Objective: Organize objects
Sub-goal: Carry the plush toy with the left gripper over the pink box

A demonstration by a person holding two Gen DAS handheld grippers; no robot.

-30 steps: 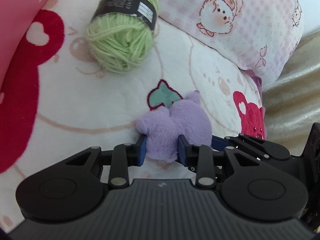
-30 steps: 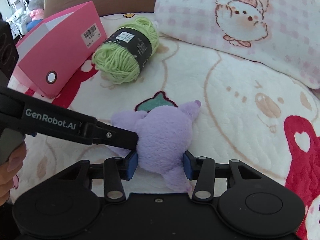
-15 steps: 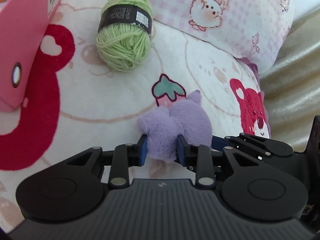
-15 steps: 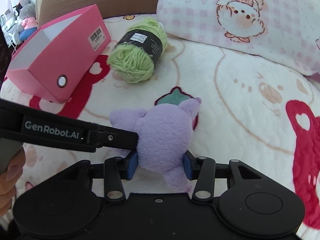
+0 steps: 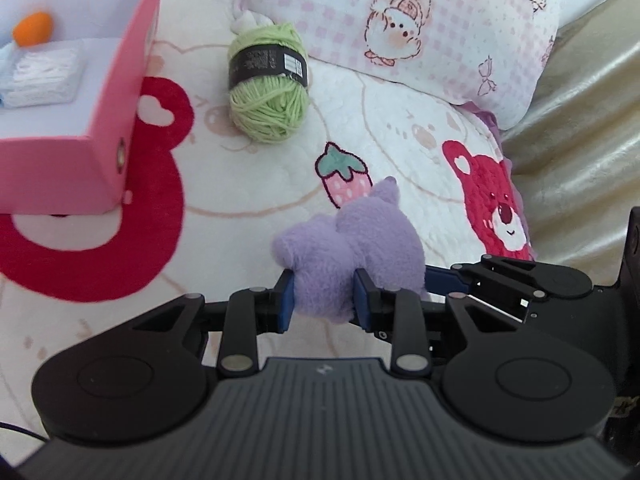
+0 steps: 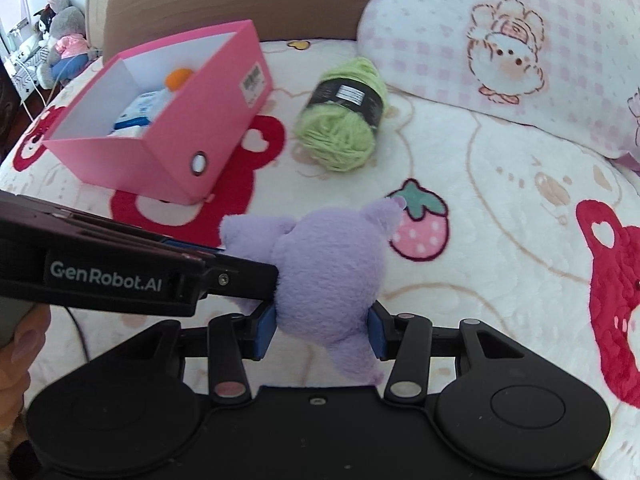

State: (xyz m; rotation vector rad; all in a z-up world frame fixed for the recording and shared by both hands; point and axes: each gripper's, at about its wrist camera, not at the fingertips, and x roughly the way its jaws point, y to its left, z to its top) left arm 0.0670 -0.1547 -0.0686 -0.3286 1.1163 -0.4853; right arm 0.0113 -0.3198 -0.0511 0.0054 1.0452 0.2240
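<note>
Both grippers hold one soft purple toy (image 6: pixel 332 276) at the same time. The toy is lifted off the blanket (image 6: pixel 500 208), just above a pink strawberry picture (image 6: pixel 420 232).

The left gripper (image 5: pixel 323 296) has its blue pads squeezed on a narrow end of the toy. The fluff bulges out past the pads. In the right view, this gripper comes in from the left side as a long black bar with white letters on it.

The right gripper (image 6: pixel 322 326) has its jaws clamped on the fat middle of the toy, one pad on each side. Its pads stand wider than the left ones, because that part of the toy is thicker.

A ball of green yarn (image 6: pixel 344 120) lies on the blanket, farther away. It has a black paper band around it.

A pink box (image 6: pixel 168 132) sits to the left of the yarn, near it but not touching. The box is open on top. Inside is something orange (image 6: pixel 179 77) and some white and blue things that I cannot make out.

A pillow (image 6: pixel 520 52) with pink squares and a small animal drawing lies behind the yarn.

Part of a hand (image 6: pixel 16 344) shows at the left edge of the right view.
</note>
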